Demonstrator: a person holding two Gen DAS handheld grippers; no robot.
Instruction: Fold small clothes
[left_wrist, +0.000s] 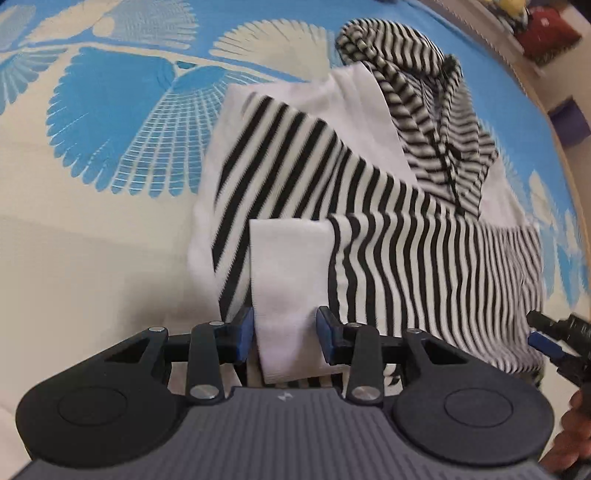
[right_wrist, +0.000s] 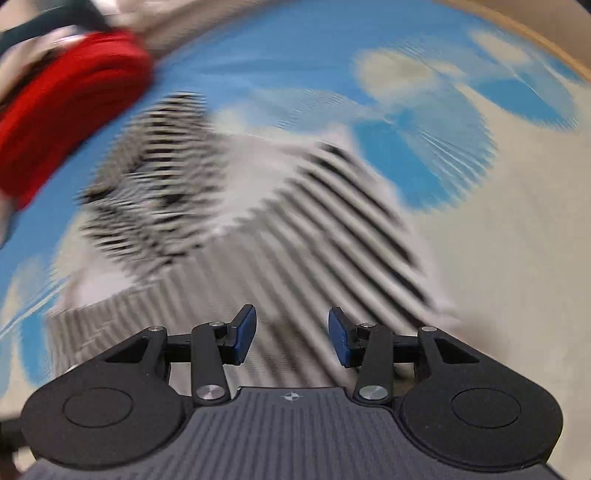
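A black-and-white striped small garment (left_wrist: 388, 240) with white panels lies crumpled on the bedsheet, its hood bunched at the far end. My left gripper (left_wrist: 286, 332) is shut on a white cuff (left_wrist: 288, 266) of it, and the cloth runs up between the blue pads. In the right wrist view the same garment (right_wrist: 295, 240) is blurred by motion. My right gripper (right_wrist: 291, 332) hovers open just over its striped part with nothing pinched. Its tip also shows in the left wrist view as the right gripper (left_wrist: 546, 339), at the garment's near right edge.
The blue and cream patterned bedsheet (left_wrist: 110, 110) spreads to the left and far side. A red bundle (right_wrist: 66, 103) lies beyond the garment at the far left of the right wrist view. A wooden edge (right_wrist: 517, 29) borders the bed. A person's hand (left_wrist: 576, 424) holds the right gripper.
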